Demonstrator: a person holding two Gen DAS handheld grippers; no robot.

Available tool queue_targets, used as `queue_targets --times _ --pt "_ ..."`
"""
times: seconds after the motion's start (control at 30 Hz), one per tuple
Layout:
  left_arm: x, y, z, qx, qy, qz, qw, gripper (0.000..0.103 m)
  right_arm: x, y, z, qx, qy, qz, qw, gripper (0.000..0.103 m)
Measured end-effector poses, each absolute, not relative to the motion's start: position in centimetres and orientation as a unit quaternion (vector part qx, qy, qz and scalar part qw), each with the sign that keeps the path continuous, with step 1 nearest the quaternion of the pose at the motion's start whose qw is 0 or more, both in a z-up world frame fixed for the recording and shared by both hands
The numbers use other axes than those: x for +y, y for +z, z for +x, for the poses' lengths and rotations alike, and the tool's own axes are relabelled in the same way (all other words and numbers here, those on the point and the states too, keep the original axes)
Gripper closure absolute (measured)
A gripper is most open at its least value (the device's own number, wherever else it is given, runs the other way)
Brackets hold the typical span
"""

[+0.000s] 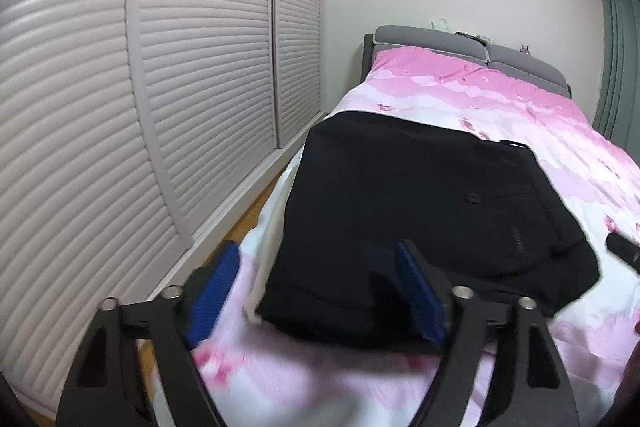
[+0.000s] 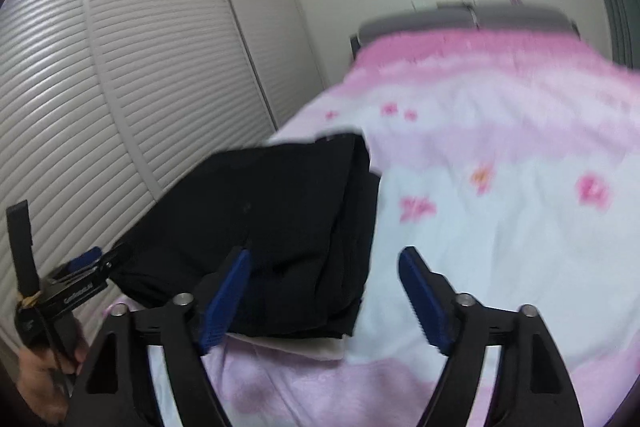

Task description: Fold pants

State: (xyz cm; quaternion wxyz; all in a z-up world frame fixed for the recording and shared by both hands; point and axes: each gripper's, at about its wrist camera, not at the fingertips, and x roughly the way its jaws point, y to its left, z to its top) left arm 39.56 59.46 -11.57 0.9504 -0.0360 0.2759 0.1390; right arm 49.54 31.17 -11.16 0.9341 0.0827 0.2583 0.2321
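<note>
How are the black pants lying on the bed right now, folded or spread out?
Folded: the black pants lie as a compact rectangle on the pink bedspread, with stacked layers visible at their near edge.

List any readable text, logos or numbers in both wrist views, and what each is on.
Nothing can be read for certain.
White lettering on the side of the left gripper, seen in the right wrist view: too blurred to read.
Small tone-on-tone mark on the black pants below the button, left wrist view: too faint to read.
Pink bedspread: flower print only, no text.
</note>
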Motion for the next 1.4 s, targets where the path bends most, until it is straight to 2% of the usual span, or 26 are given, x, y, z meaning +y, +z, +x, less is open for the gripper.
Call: queue_targets --times 0.13,0.2,0.3,0.63,0.8,0.93,1.13,1.4 --pt "55.5 -8.3 35.5 0.260 0.146 -0.032 0.954 0.012 28.3 -7.5 45.7 0.215 0.224 0.036 0.950 0.014" --pt "53.4 -7.1 33.7 0.254 0.150 -0.033 0.955 0.002 25.7 -5.8 43.2 0.192 0.214 0.014 0.958 0.013" --pt "48.4 -4.7 30.3 0.238 0.132 -0.042 0.961 0.000 20.9 -3.6 39.6 0.166 0.197 0.000 0.966 0.009" --pt "30.5 -0.6 22.8 0.218 0.062 -0.043 0.973 0.000 2.5 0.9 28.8 0.159 0.112 -0.022 0.981 0.006" --pt "22.6 0.6 20.4 0.219 0.023 -0.058 0.974 0.000 -6.2 1.7 24.4 0.172 0.058 -0.007 0.983 0.003" --pt "15.7 0.9 18.5 0.216 0.003 -0.027 0.976 0.000 -12.3 1.5 21.8 0.184 0.020 0.008 0.983 0.003" --pt "9.7 -0.3 16.0 0.226 -0.010 -0.010 0.974 0.000 -17.5 0.6 18.8 0.193 -0.014 0.021 0.981 0.003" --pt "6.0 -2.1 11.8 0.227 -0.017 0.028 0.973 0.000 -18.6 -1.3 15.0 0.191 -0.025 0.007 0.981 0.003"
